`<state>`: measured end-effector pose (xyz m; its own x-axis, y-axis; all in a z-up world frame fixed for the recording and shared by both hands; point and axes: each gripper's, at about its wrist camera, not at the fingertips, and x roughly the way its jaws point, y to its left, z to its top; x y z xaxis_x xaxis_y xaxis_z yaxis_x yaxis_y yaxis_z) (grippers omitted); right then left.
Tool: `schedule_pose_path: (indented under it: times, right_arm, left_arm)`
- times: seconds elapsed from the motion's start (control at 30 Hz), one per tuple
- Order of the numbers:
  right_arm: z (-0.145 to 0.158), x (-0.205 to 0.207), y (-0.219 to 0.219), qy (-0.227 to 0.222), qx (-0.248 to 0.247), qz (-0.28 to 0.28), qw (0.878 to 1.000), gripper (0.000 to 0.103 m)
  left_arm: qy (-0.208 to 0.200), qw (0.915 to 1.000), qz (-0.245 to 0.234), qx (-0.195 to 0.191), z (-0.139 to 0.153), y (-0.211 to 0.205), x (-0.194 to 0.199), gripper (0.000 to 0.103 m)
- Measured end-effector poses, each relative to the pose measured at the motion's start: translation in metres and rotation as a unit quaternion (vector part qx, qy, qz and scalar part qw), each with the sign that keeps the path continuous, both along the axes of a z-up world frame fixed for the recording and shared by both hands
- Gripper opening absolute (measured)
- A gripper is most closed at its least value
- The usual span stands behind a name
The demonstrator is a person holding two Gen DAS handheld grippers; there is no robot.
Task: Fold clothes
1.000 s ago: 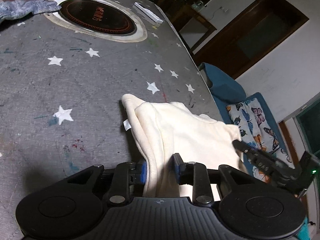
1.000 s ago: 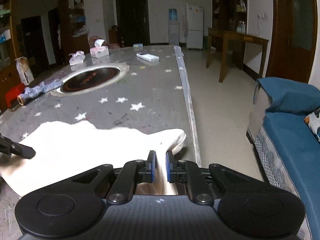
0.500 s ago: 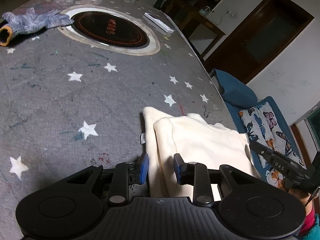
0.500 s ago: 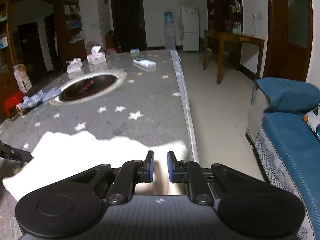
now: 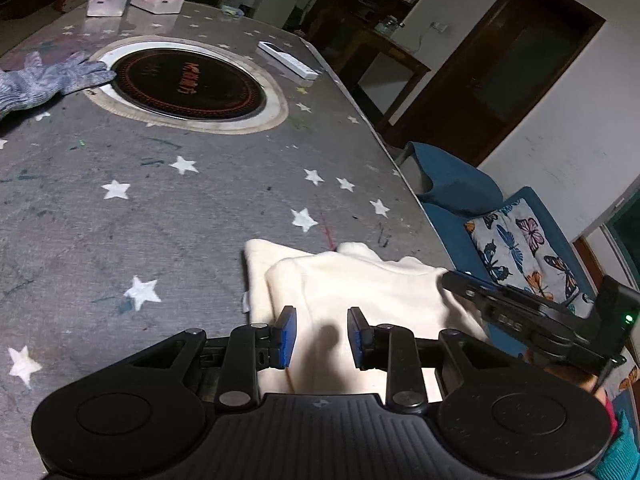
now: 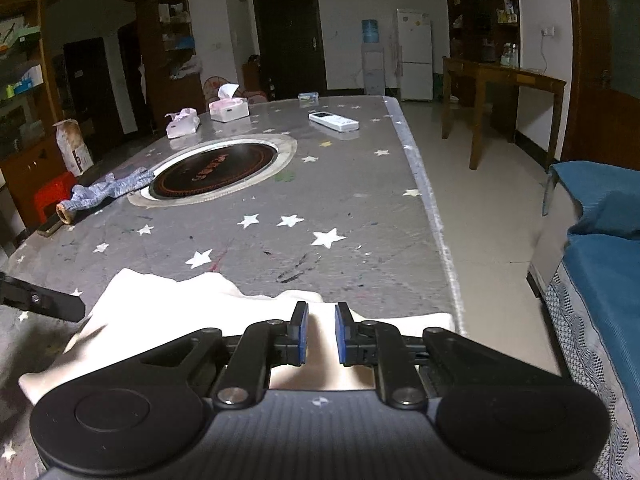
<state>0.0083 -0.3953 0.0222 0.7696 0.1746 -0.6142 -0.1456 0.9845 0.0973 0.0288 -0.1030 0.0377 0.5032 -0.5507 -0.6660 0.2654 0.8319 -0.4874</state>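
A cream garment (image 5: 360, 288) lies part-folded at the tabletop's (image 5: 168, 200) 5 o'clock corner. Left tongs (image 5: 322, 338) stand released over it; right tongs (image 6: 321, 334) look clenched on cloth. Next likely: carry the fold across and smooth it.

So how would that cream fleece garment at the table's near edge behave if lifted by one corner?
The cream fleece garment would probably sag and unfold: it already lies in soft, rounded layers. It looks light for its size, with no stiff parts showing. The fuzzy surface likely grips the blue pads rather than slipping.
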Motion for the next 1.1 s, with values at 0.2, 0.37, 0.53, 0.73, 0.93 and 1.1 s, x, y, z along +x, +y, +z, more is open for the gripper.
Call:
schedule_pose_path:
  times: [0.2,0.37,0.53,0.73,0.93,1.1]
  right_arm:
    - [-0.012,0.006,0.002,0.013,-0.014,0.0,1.0,0.013]
    - [-0.003,-0.008,-0.002,0.008,-0.008,0.004,1.0,0.014]
    - [0.004,-0.037,-0.005,0.002,0.011,0.009,1.0,0.022]
    - [0.005,-0.077,-0.003,-0.007,0.032,0.014,0.999,0.025]
    - [0.005,-0.114,-0.003,-0.026,0.037,0.005,0.999,0.031]
    - [-0.002,-0.13,-0.003,-0.039,0.027,-0.013,0.999,0.031]
  left_arm:
    - [0.0,0.9998,-0.017,0.008,-0.004,-0.01,-0.003,0.034]
    - [-0.009,0.9996,-0.028,0.004,-0.002,-0.016,-0.01,0.037]
    - [-0.018,0.9988,-0.046,0.003,0.001,-0.026,-0.021,0.037]
    - [-0.028,0.9967,-0.076,-0.009,0.004,-0.038,-0.042,0.037]
    - [-0.037,0.994,-0.102,-0.013,0.003,-0.05,-0.06,0.037]
    - [-0.041,0.9922,-0.118,-0.005,-0.003,-0.06,-0.069,0.037]
